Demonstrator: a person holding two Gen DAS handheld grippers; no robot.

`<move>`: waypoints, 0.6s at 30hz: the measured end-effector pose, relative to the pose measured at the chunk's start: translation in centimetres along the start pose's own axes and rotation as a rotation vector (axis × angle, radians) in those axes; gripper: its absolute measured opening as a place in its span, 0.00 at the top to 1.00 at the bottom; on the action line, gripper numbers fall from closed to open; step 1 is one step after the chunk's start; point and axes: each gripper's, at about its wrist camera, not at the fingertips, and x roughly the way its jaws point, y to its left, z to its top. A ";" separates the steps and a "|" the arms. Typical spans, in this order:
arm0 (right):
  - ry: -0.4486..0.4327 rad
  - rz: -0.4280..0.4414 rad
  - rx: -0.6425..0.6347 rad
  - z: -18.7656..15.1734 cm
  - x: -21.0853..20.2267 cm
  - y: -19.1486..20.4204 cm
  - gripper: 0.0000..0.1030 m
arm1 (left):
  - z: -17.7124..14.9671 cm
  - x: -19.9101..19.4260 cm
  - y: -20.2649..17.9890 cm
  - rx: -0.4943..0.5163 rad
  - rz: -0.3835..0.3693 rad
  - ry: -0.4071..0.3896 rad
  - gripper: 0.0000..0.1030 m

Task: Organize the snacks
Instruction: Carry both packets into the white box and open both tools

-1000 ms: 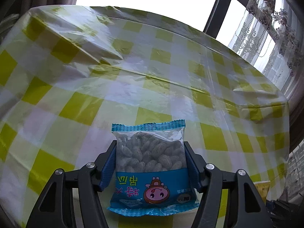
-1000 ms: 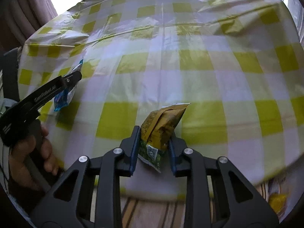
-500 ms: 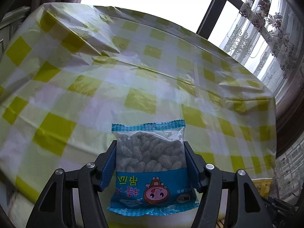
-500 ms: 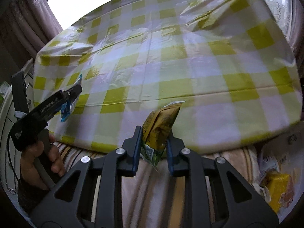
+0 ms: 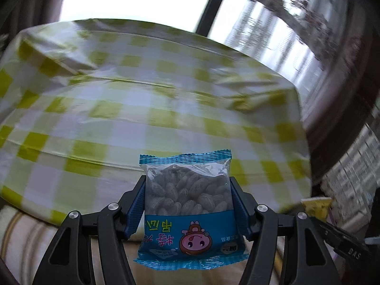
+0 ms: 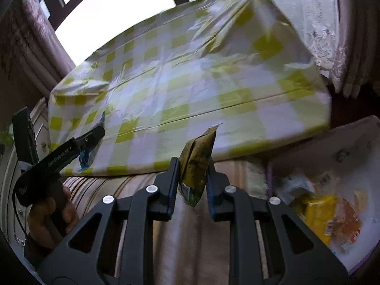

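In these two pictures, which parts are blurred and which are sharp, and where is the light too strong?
Left wrist view: checked tablecloth smeared, blue snack packet sharp, window blown out white. Right wrist view: cloth and white bin blurred, yellow packet in the tongs sharp, window overexposed.

Beyond the yellow-green and white checked tablecloth (image 5: 166, 99), a blue-edged clear snack packet (image 5: 187, 204) shows a pink cartoon; the other pouch (image 6: 197, 166) is mustard-yellow with green.

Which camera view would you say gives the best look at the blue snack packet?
The left wrist view: the blue snack packet fills the centre, face-on between the left gripper's pads. The right wrist view shows only its edge, far left.
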 end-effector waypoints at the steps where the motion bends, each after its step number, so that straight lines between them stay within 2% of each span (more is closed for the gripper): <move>1: -0.011 -0.003 0.011 -0.2 -0.5 -0.7 0.76 | -0.3 0.0 -1.2 0.015 -0.019 0.006 0.37; 9: -0.076 -0.059 0.102 -1.5 -4.1 -5.9 0.77 | -2.4 0.1 -10.2 0.138 -0.169 0.076 0.37; 18: -0.137 -0.133 0.202 -2.4 -6.6 -11.2 0.79 | -4.0 1.5 -16.4 0.224 -0.303 0.160 0.37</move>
